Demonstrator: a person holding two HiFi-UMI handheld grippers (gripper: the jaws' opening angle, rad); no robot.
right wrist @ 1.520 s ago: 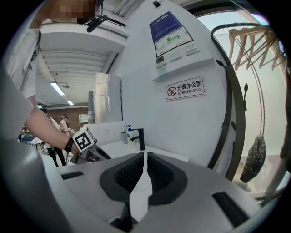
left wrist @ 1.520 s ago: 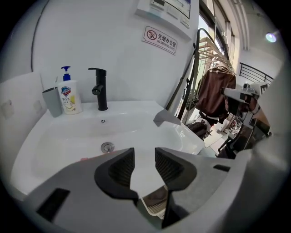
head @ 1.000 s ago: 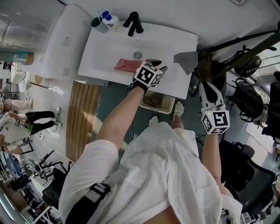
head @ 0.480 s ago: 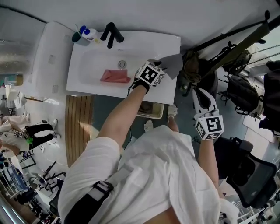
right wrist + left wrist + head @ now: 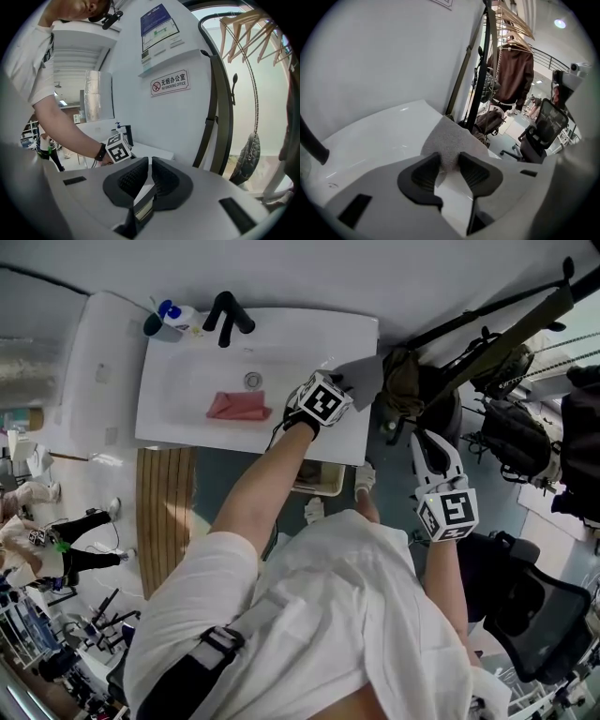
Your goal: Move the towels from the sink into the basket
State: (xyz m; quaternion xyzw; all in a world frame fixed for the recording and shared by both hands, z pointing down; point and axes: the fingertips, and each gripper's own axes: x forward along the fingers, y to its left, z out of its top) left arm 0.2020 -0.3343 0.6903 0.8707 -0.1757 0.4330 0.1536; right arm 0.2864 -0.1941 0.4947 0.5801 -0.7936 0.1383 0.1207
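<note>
Across comes the left gripper [image 5: 449, 163], closer to the grey towel [image 5: 450, 139] than a second ago, and its fingers [image 5: 423, 174] have just been narrowing again. They stand parted, with the towel's near edge poking up between the ribbed black pads; I see no squeeze on it yet.

The step in hand looks like picking that grey one. To do it well, I'd push a little deeper so the pads take a good fold rather than the very hem, then close firmly and lift clear of the rim before swinging away. It's a soft, nubbly terry cloth, lying flat and angular on the right corner of the sink [image 5: 173, 423], half off the smooth glossy white edge, so it could slide if nudged.

Out in the basin a pink towel [image 5: 237, 406] lies crumpled beside the drain. The basket [image 5: 323, 482], pale and boxy, sits on the floor below the sink.

The right gripper [image 5: 149, 174] is held out to the side, fingers nearly together, nothing between them.
</note>
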